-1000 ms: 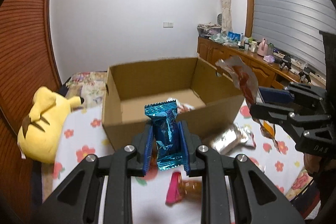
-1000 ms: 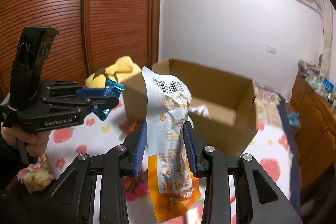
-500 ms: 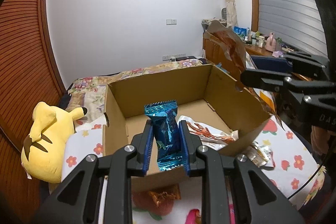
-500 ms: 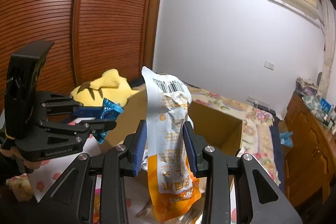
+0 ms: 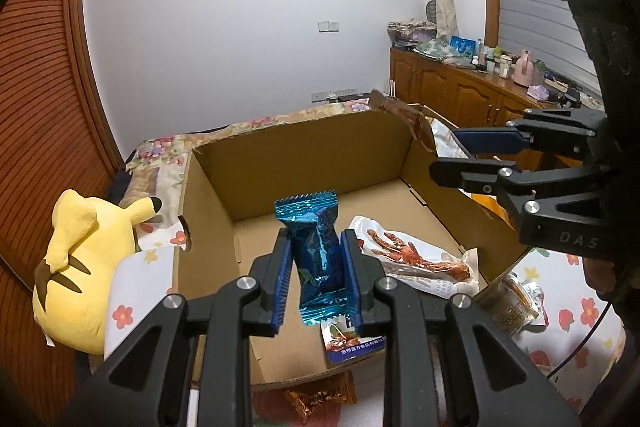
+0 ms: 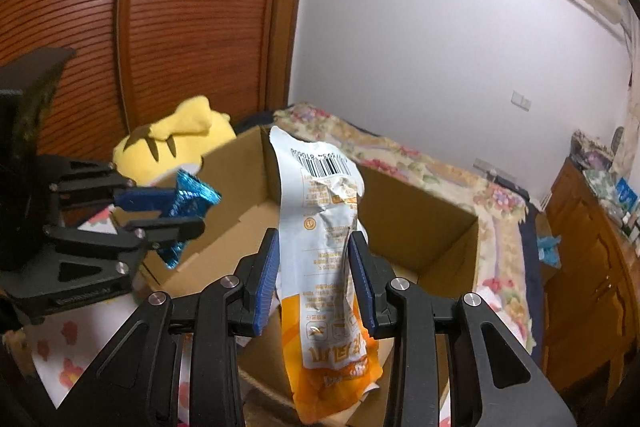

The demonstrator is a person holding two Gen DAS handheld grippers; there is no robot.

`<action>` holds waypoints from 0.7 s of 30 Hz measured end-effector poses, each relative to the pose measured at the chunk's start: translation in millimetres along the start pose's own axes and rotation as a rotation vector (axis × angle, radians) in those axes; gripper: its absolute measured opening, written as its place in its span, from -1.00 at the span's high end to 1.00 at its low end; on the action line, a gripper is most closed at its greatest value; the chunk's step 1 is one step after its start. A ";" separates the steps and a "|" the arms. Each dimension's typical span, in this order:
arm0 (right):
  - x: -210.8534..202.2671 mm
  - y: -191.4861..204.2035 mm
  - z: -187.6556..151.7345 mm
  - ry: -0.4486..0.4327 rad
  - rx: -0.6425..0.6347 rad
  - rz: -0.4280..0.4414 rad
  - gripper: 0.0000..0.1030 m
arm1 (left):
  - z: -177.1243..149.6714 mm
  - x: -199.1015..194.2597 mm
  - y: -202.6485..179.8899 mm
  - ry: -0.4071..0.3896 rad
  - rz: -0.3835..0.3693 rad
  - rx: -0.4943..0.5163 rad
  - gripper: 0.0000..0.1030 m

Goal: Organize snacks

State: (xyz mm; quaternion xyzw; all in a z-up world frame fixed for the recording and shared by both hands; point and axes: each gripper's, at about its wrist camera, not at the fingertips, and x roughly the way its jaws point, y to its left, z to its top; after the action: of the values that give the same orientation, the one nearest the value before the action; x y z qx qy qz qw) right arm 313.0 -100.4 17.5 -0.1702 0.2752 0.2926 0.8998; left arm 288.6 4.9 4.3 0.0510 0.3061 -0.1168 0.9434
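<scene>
Left wrist: two boxed packets (image 5: pixel 416 261).

Both rigs look the same up close: the left gripper (image 5: pixel 316 267) and right gripper (image 6: pixel 316 277) are matte black linkage frames with triangular cutouts and shiny silver screw heads at the joints, and each finger carries a blue ribbed pad (image 5: pixel 282 281) on its inner face. At the right edge of the left wrist view the other unit's side reads "DAS" in pale letters, with a thin black cable (image 5: pixel 580 355) curving below it toward the lower right. At the far left of the right wrist view there's faint lettering on the body, too blurry to read.
</scene>
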 end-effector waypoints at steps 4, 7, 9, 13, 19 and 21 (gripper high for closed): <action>5.2 -3.7 -1.4 0.018 0.012 0.008 0.34 | -1.7 6.3 0.0 0.014 -0.002 -0.005 0.55; 9.5 -5.5 -3.6 0.036 0.016 0.007 0.33 | -4.0 10.4 -0.2 0.023 -0.004 -0.006 0.52; 9.1 -6.4 -4.7 0.042 0.024 0.009 0.33 | -5.1 12.2 0.4 0.025 -0.005 -0.011 0.50; 11.6 -9.8 -9.6 0.062 0.044 0.001 -0.01 | -6.6 12.6 0.8 0.033 -0.009 -0.024 0.32; 5.4 -12.1 -20.1 0.058 0.076 -0.004 -0.04 | -11.3 1.3 -1.8 0.030 -0.003 -0.031 0.20; -1.9 -10.4 -24.9 0.048 0.085 0.002 -0.06 | -14.6 -7.5 -4.2 0.025 -0.011 -0.035 0.19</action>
State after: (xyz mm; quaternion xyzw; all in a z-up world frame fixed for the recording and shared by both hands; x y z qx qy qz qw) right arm 308.3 -120.9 0.5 -0.1385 0.3092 0.2776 0.8990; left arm 273.4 4.6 -3.2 0.0344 0.3202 -0.1160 0.9396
